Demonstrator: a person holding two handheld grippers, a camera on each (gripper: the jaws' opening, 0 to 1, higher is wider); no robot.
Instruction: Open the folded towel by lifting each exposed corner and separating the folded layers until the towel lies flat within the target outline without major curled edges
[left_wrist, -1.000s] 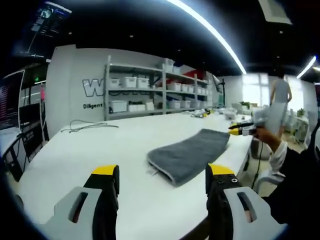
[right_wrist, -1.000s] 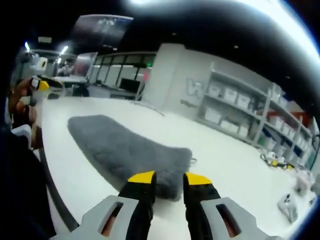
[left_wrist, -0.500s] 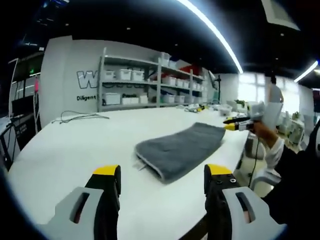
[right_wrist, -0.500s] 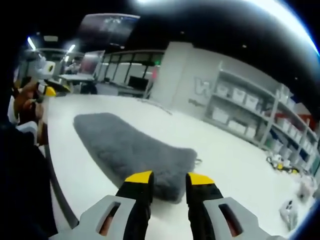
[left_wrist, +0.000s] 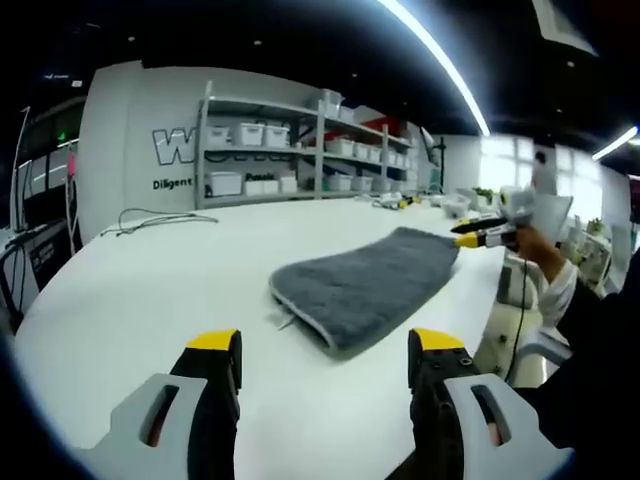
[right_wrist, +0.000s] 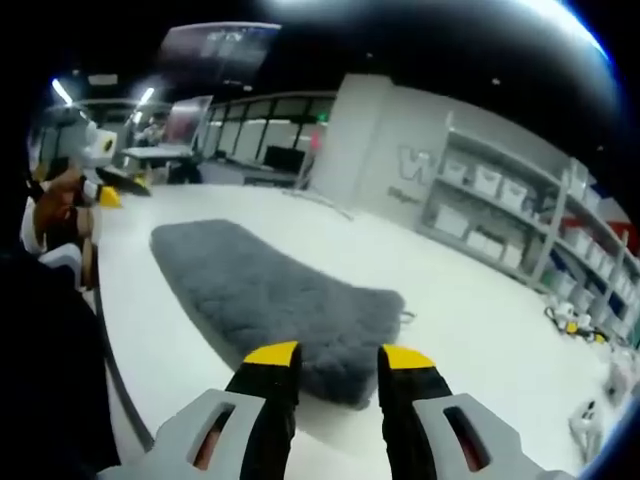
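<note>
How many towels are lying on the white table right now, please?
1: a folded grey towel lies on the white table, ahead of the left tongs and just beyond the right tongs.

Towel (left_wrist: 362, 290) lies folded on the desk (left_wrist: 130, 300), near its front edge. Left tongs (left_wrist: 325, 350) sit before one end of the towel, right tongs (right_wrist: 340, 358) just before the other. Shelving (left_wrist: 290, 160) stands behind the desk; a cable (left_wrist: 150, 220) lies on its far side.
</note>
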